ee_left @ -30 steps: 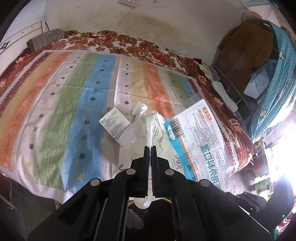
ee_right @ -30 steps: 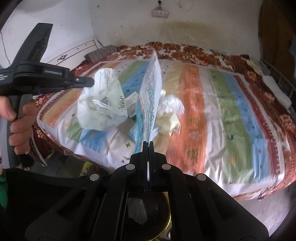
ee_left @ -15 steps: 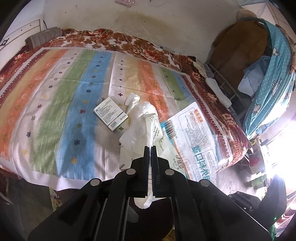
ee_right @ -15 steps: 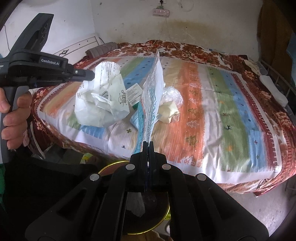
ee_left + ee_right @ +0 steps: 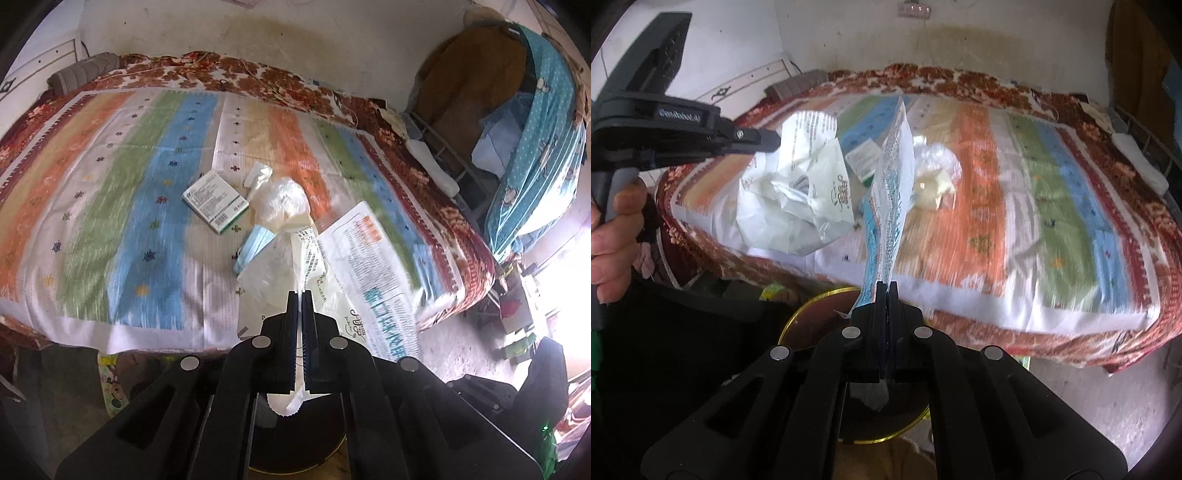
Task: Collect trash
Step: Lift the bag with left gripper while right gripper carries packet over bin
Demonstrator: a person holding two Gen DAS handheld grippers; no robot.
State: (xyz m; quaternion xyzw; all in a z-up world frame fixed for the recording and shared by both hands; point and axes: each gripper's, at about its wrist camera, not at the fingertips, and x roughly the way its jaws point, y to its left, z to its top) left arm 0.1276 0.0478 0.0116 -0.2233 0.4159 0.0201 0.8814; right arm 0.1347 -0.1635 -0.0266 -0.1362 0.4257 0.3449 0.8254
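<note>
Dim daylight, blown-out glare at right, motion blur, fisheye-warped edges.

Each camera sits just behind its own tongs and looks down at the striped bed (image 5: 122, 206) from its near edge. Both see the bed and the small box (image 5: 215, 202).
</note>
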